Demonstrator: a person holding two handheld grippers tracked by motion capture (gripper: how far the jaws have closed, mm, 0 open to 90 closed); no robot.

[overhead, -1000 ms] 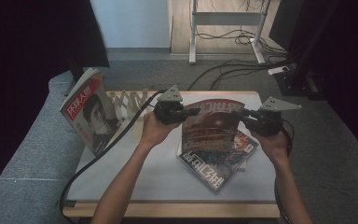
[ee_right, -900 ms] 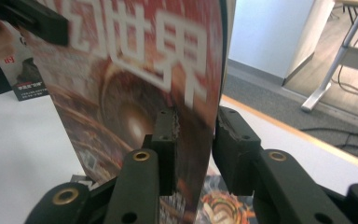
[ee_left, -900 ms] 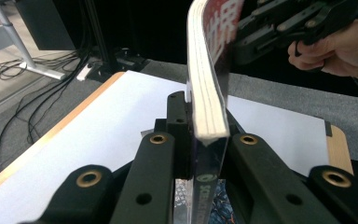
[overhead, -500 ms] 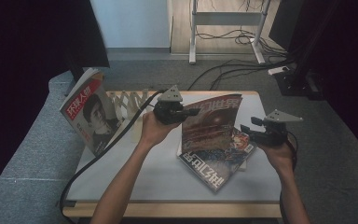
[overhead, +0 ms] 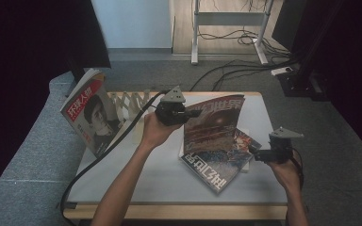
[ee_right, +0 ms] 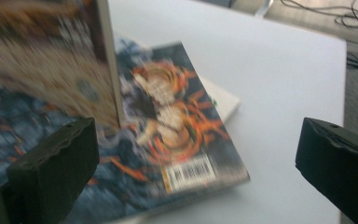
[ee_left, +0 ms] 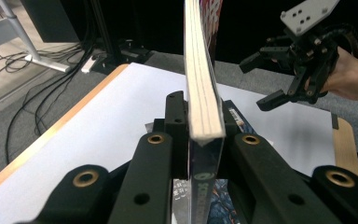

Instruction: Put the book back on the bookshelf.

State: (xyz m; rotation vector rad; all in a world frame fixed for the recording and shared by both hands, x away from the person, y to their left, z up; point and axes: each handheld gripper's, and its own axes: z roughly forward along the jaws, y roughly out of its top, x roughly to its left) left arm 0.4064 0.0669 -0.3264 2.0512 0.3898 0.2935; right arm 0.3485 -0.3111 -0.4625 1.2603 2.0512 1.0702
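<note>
My left gripper (overhead: 189, 113) is shut on the left edge of a thick magazine (overhead: 215, 120) and holds it upright above the white table (overhead: 155, 179). In the left gripper view the jaws of that gripper (ee_left: 203, 116) clamp its spine (ee_left: 201, 70). Two more magazines lie flat beneath it: one dark blue (overhead: 208, 167), the other with orange art (overhead: 239, 141). My right gripper (overhead: 255, 153) hovers open at the right of them, holding nothing. Its view looks between wide jaws (ee_right: 196, 158) at the orange-art cover (ee_right: 177, 121).
At the table's far left a white folding rack (overhead: 129, 101) holds a leaning magazine with a portrait cover (overhead: 92, 117). Grey cushions (overhead: 33, 155) flank the left side. Cables (overhead: 235, 70) and desk legs lie on the floor behind.
My right gripper has let go of the upright magazine's right edge, opened, and drawn back toward the near right. The left gripper still holds the magazine upright.
</note>
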